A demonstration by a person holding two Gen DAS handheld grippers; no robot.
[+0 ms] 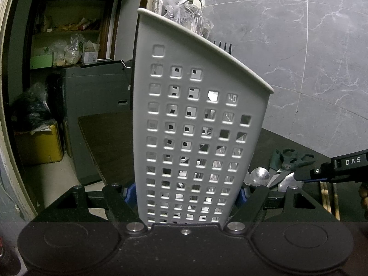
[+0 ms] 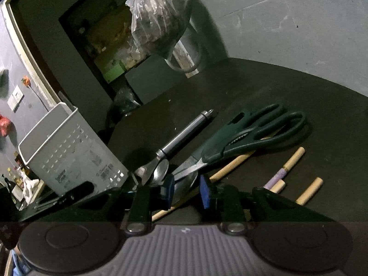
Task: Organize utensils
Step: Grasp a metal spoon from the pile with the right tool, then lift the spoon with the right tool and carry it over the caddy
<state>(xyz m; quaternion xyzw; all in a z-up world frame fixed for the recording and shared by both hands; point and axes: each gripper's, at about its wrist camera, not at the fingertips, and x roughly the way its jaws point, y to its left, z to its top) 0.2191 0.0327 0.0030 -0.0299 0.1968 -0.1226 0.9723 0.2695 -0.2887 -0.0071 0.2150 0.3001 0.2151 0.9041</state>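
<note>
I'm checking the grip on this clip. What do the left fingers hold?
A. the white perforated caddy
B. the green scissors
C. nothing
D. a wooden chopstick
A: in the left wrist view the left gripper has its blue pads pressed on both sides of the white perforated caddy, while the scissors lie on the table.

Your utensils, by material and finish

You have a matt grey perforated plastic caddy (image 1: 197,119), scissors (image 2: 250,135) with dark green plastic handles and bright steel blades, glossy metal spoons (image 2: 161,172), pale wooden sticks (image 2: 309,191), a matt dark tabletop (image 2: 299,87).
</note>
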